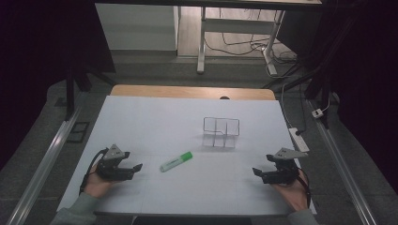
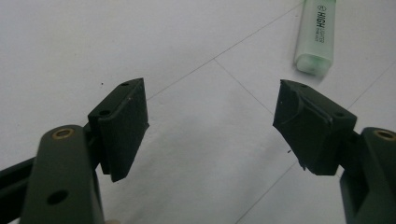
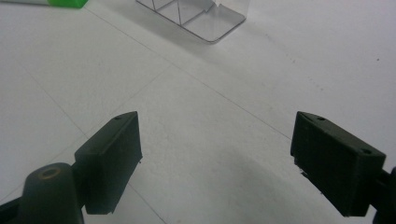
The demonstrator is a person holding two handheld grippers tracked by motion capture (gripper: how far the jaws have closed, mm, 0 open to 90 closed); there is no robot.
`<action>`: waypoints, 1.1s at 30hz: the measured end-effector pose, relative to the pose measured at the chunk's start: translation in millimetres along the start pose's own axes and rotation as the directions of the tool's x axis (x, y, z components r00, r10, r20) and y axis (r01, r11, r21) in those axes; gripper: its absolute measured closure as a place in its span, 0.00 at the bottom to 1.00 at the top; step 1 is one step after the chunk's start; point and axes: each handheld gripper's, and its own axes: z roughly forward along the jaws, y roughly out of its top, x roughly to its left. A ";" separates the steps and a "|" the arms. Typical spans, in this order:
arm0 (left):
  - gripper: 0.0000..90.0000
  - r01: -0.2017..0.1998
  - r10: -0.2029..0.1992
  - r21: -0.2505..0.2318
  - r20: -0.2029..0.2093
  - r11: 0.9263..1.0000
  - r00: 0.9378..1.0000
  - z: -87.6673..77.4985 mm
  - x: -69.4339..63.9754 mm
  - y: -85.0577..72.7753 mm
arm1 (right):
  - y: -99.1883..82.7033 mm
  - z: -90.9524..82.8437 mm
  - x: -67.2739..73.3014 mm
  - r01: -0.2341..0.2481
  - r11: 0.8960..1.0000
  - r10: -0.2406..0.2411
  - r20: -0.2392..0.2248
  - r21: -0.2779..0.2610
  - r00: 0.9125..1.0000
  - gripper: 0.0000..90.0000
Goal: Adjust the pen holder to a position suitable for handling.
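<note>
A green highlighter [image 1: 176, 161] lies flat on the white table sheet [image 1: 155, 122], its green cap toward the right. Its pale end [image 2: 316, 35] shows beyond my left gripper's jaws. A clear plastic organiser with compartments [image 1: 221, 132] stands behind it, right of centre; its base [image 3: 196, 16] appears at the top of the right gripper view. My left gripper [image 1: 136, 167] rests at the near left, open and empty [image 2: 210, 123], a short way left of the highlighter. My right gripper [image 1: 256, 172] rests at the near right, open with nothing between its fingers [image 3: 215, 158].
Beyond the sheet the wooden table edge [image 1: 192, 91] shows. A white power strip [image 1: 299, 139] lies off the table's right side. Metal rails [image 1: 44, 161] run along both sides on the floor. A desk frame with cables [image 1: 234, 42] stands farther back.
</note>
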 end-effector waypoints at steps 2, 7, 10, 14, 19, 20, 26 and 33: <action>0.29 0.000 0.000 -0.001 0.002 1.000 1.000 -0.2 -0.1 0.0 | 0.4 1.0 -0.1 -0.001 1.000 0.001 -0.006 -0.001 1.000 0.18; 0.29 -0.001 0.001 -0.004 0.006 1.000 1.000 -0.5 -0.3 0.0 | 1.8 1.8 -0.6 -0.004 1.000 0.004 -0.011 -0.001 1.000 0.19; 0.29 0.001 -0.001 -0.008 0.006 1.000 1.000 -0.8 0.2 0.0 | 2.3 2.2 0.0 -0.001 1.000 0.001 -0.014 0.001 1.000 0.20; 0.29 0.001 -0.001 -0.008 0.007 1.000 1.000 -0.7 0.6 -0.1 | 1.7 3.8 0.1 0.000 1.000 0.001 -0.021 0.008 1.000 0.20; 0.29 0.001 -0.001 -0.008 0.006 1.000 1.000 -0.9 0.4 0.0 | 2.3 3.4 0.3 0.002 1.000 -0.001 -0.022 0.011 1.000 0.21; 0.29 0.001 -0.001 -0.008 0.006 1.000 1.000 -0.9 0.5 0.0 | 2.5 3.2 0.5 0.003 1.000 -0.003 -0.016 0.012 1.000 0.21; 0.29 0.001 -0.001 -0.005 0.008 1.000 1.000 -0.8 0.5 0.0 | 4.0 3.9 0.8 0.000 1.000 0.000 -0.016 0.016 1.000 0.23; 0.29 -0.001 0.001 -0.005 0.009 1.000 1.000 -0.9 0.1 0.3 | 6.7 3.5 2.1 0.002 1.000 -0.002 -0.010 0.011 1.000 0.24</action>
